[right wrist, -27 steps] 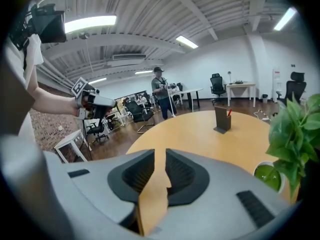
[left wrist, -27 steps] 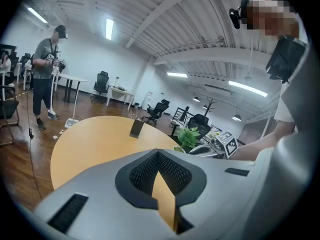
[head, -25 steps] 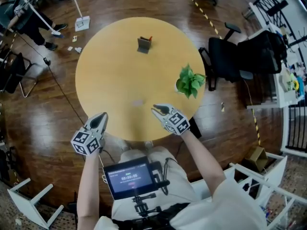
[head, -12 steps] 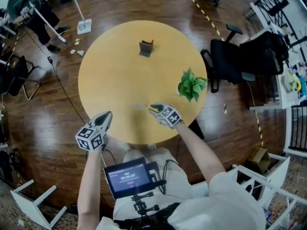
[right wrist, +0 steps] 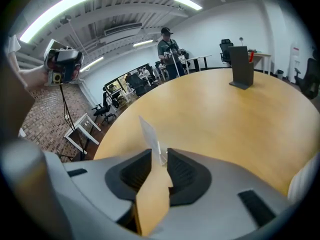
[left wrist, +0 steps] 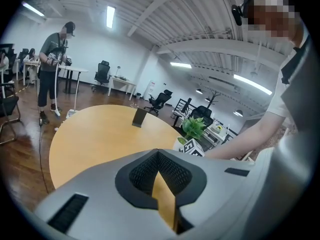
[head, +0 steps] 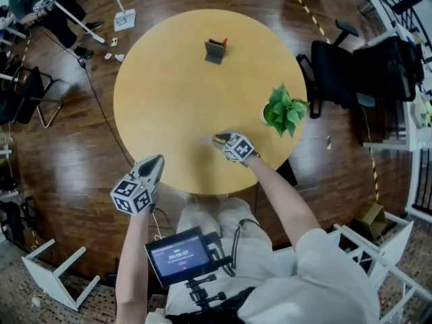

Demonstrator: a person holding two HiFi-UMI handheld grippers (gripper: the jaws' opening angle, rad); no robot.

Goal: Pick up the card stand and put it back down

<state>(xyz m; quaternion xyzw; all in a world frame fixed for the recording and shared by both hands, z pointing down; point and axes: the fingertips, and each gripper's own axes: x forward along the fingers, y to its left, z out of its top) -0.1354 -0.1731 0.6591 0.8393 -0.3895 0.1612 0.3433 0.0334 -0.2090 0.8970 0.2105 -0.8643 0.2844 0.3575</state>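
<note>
it is a big open office. ahead of the left gripper stand desks and black office chairs on a shiny wood floor, with long strip lights on the bare ceiling above.

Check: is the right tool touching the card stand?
Cannot tell. Right gripper view: the card stand sits between the right tool's jaws, which have just been opening, close to one pad; neither gap nor contact is plain.

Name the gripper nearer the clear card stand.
Right. The right gripper, jaws just opened, straddles the card stand; the left gripper hangs at the near edge of the table, apart.
</note>
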